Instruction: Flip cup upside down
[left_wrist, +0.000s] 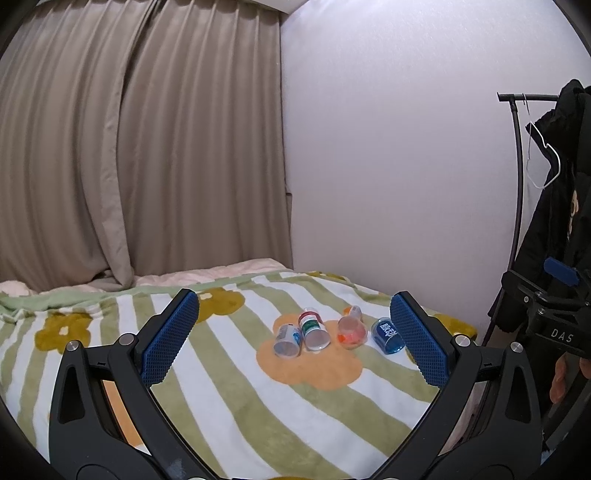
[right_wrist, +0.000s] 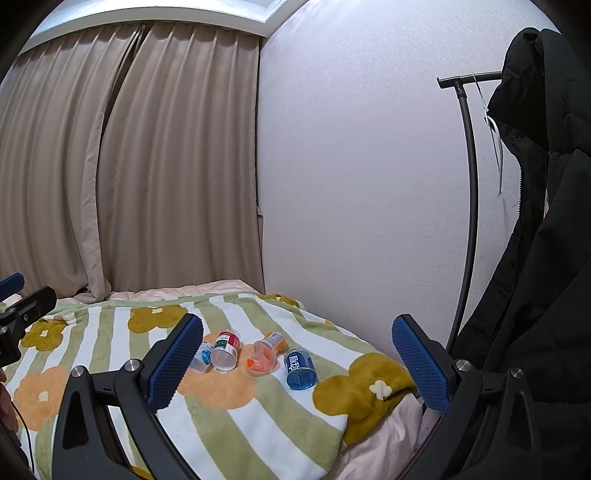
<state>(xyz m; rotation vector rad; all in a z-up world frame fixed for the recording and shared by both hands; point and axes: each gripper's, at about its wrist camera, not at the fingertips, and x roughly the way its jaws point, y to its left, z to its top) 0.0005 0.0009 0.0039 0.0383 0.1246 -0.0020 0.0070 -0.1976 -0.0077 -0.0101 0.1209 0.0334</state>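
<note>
Four cups lie on their sides in a row on the blanket (right_wrist: 236, 435) of the bed: a blue cup (right_wrist: 300, 369), an orange cup (right_wrist: 263, 357), a red-green cup (right_wrist: 226, 350) and a pale cup (left_wrist: 287, 340). They lie close together, so a grab may knock a neighbour, and soft bedding may topple an upended cup. Left tongs (left_wrist: 293, 341) and right tongs (right_wrist: 297, 363) both gape, empty, well short of them.

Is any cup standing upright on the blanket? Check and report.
No: all four cups, such as the blue cup and the orange cup, lie on their sides on the blanket.
</note>
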